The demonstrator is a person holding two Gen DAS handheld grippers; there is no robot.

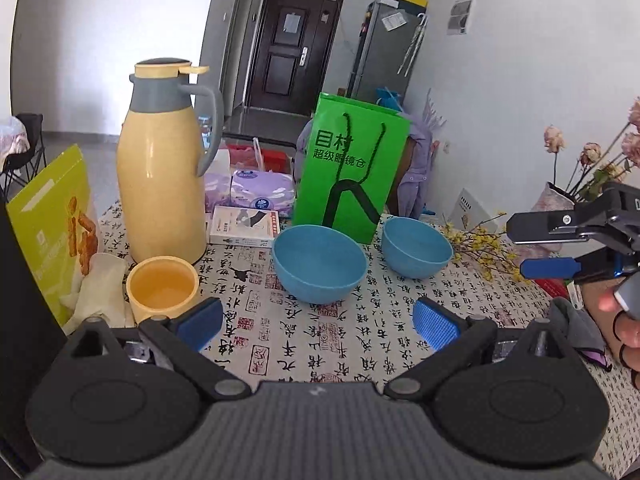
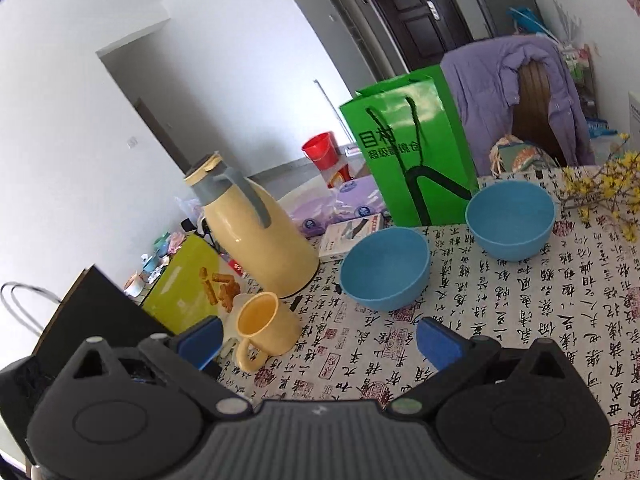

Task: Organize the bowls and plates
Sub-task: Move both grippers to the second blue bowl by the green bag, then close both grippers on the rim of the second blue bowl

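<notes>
Two blue bowls stand upright on the surface (image 1: 360, 344), which is covered with a cloth printed in black calligraphy and red seals. The nearer bowl (image 1: 319, 264) sits toward the middle of the surface; the farther bowl (image 1: 416, 247) stands beside it, close but apart, nearer the far edge and the right side. Both look empty. Just behind them at the far edge stands a green paper bag (image 1: 352, 168) with black cord handles.

The left gripper (image 1: 318, 322) hovers above the cloth in front of the nearer bowl, its blue-padded jaws spread wide and holding nothing. The right gripper (image 2: 318, 344) also has its jaws wide apart and empty, with the nearer bowl ahead between them in its own view; in the left wrist view it shows at the right edge, held by a hand (image 1: 626, 320).

Toward the left side of the surface stand a yellow thermos jug (image 1: 164, 172) with a grey handle and, in front of it, a yellow cup (image 1: 162, 292). A yellow-green snack box (image 1: 52, 224) leans at the left edge. Sprigs of yellow flowers (image 2: 608, 188) lie near the right edge, beside the farther bowl
</notes>
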